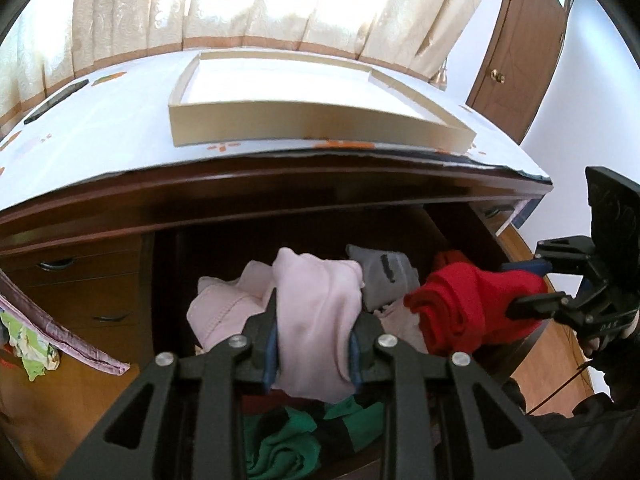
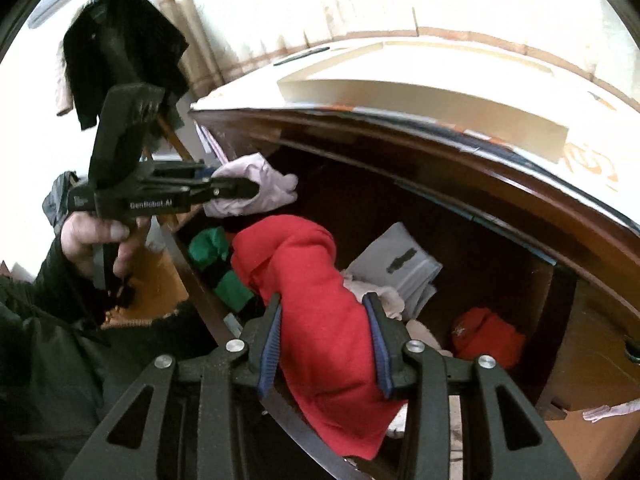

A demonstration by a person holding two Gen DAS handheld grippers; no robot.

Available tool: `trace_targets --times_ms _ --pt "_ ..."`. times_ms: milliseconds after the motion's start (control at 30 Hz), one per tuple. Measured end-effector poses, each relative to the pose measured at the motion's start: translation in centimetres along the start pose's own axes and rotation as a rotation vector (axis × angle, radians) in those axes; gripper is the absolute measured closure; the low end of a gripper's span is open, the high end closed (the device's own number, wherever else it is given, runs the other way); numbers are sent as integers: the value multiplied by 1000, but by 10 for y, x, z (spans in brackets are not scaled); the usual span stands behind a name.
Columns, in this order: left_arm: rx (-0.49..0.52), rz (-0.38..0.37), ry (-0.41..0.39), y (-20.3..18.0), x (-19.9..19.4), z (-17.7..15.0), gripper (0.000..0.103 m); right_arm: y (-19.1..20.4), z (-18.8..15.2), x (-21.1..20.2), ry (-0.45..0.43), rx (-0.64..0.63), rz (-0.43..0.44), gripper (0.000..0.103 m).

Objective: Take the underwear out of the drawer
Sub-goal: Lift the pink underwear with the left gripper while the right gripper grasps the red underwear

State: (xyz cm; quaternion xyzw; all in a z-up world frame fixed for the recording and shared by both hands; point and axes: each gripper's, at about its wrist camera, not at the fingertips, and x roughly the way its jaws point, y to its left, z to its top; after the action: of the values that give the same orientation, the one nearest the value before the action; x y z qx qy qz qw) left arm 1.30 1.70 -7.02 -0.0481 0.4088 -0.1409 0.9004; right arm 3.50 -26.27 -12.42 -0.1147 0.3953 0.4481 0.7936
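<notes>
My left gripper (image 1: 314,322) is shut on a pale pink piece of underwear (image 1: 316,320), held above the open dark wooden drawer (image 1: 192,264). The same gripper (image 2: 248,192) shows at the left of the right wrist view, pink cloth (image 2: 260,184) bunched at its tips. My right gripper (image 2: 326,320) is shut on a red garment (image 2: 316,300) that hangs over the drawer; in the left wrist view that gripper (image 1: 524,286) holds the red cloth (image 1: 468,304) at the right. A grey folded piece (image 1: 386,276), a green one (image 1: 288,436) and a second red item (image 2: 488,336) lie in the drawer.
On the dresser top stands a shallow cream tray (image 1: 304,120), with a dark flat object (image 1: 56,100) at its left. Closed drawers with handles (image 1: 54,266) sit to the left, a brown door (image 1: 528,44) at the right. A black garment (image 2: 120,52) hangs on a stand beside the dresser.
</notes>
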Motion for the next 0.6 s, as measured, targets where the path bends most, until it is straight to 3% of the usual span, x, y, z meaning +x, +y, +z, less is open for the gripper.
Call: trace_targets --times_ms 600 --pt "19 11 -99 -11 -13 3 78 -5 -3 -8 -119 67 5 62"
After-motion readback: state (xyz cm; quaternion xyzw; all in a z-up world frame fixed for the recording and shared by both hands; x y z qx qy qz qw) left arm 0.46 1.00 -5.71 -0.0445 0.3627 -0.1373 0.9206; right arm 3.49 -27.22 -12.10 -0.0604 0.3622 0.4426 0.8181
